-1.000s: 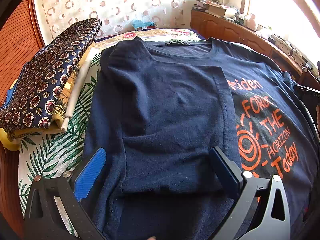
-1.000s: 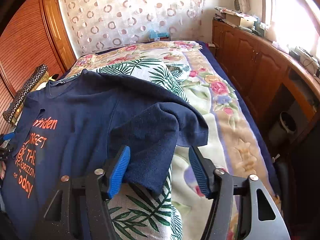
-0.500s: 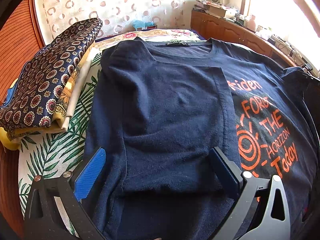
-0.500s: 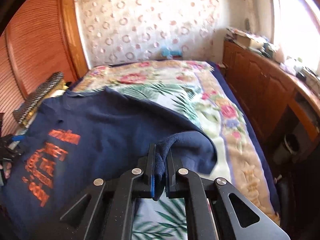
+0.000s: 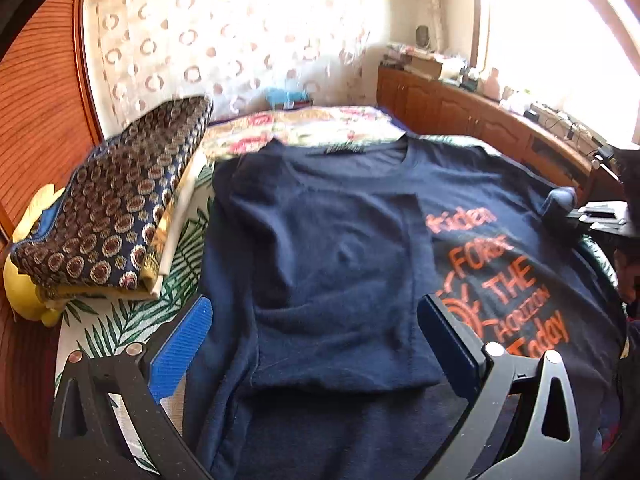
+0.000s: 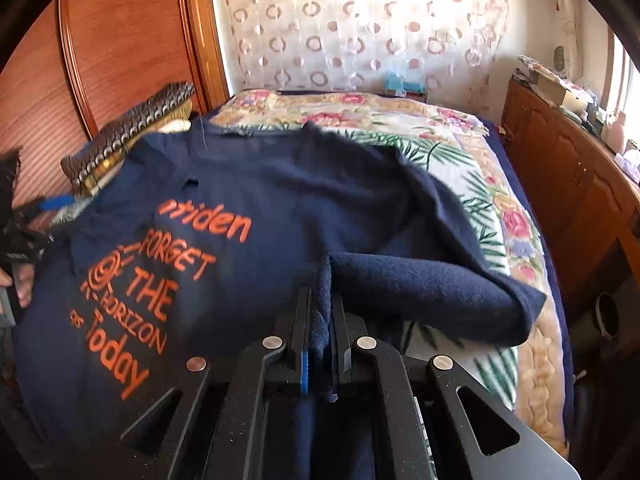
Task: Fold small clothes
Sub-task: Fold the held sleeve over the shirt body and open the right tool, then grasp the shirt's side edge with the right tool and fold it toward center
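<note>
A navy T-shirt [image 5: 332, 248] with orange lettering lies on the bed, its left side folded in over the body. My left gripper [image 5: 312, 336] is open and empty, fingers either side of the folded panel's lower edge. My right gripper [image 6: 322, 320] is shut on the shirt's right sleeve [image 6: 420, 292] and holds it lifted over the shirt body [image 6: 240, 208]. The right gripper also shows at the far right of the left wrist view [image 5: 560, 208].
A stack of folded patterned cloth [image 5: 116, 208] lies on the bed to the shirt's left. The flowered bedspread [image 6: 460, 152] stretches right and beyond. Wooden cabinets [image 6: 568, 176] run along the right side. A wooden wardrobe [image 6: 120, 40] stands at left.
My right gripper closed on the right sleeve, lifted it and carried it leftward over the shirt. My left gripper stayed open and tilted up slightly.
</note>
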The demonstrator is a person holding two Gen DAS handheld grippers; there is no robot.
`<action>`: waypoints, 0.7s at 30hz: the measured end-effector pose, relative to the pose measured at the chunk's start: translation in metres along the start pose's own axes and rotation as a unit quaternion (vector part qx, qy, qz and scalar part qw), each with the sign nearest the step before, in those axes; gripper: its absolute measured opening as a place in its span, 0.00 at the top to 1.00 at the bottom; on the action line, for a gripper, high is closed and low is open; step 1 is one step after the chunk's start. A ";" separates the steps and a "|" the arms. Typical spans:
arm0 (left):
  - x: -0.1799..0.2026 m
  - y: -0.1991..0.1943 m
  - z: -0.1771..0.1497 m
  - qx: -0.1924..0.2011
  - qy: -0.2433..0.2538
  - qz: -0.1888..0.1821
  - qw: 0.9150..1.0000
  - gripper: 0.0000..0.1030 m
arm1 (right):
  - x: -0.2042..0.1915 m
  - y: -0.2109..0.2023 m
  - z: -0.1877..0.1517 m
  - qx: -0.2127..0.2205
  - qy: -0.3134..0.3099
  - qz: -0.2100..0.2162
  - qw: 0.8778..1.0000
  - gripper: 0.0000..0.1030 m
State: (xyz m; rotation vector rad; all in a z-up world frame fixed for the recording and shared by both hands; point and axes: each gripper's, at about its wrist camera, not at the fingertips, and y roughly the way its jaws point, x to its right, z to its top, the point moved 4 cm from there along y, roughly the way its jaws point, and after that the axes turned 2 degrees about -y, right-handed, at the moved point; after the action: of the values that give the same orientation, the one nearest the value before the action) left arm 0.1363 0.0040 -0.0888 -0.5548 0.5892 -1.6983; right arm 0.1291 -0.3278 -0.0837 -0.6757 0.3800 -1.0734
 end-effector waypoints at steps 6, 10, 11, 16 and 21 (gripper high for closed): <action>0.008 -0.021 0.009 0.026 -0.008 -0.020 0.999 0.00 | -0.009 0.007 0.001 -0.016 -0.006 -0.005 1.000 0.86; 0.014 -0.032 0.012 0.036 -0.010 -0.029 0.999 0.00 | -0.010 -0.013 0.001 -0.002 -0.011 -0.006 1.000 0.73; 0.016 -0.035 0.012 0.040 -0.011 -0.033 0.999 0.00 | -0.008 -0.022 0.003 0.008 -0.010 -0.006 1.000 0.66; 0.027 -0.043 0.012 0.048 -0.006 -0.044 0.998 0.00 | 0.018 -0.055 0.008 0.050 0.011 -0.029 0.998 0.60; 0.035 -0.043 0.011 0.048 -0.003 -0.051 0.998 0.00 | 0.061 -0.051 0.008 0.042 0.046 -0.073 0.995 0.60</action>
State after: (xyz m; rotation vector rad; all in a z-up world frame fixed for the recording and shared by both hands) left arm 0.1046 -0.0238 -0.0508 -0.5288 0.4804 -1.8111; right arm 0.1268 -0.3958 -0.0413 -0.5865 0.3677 -1.2555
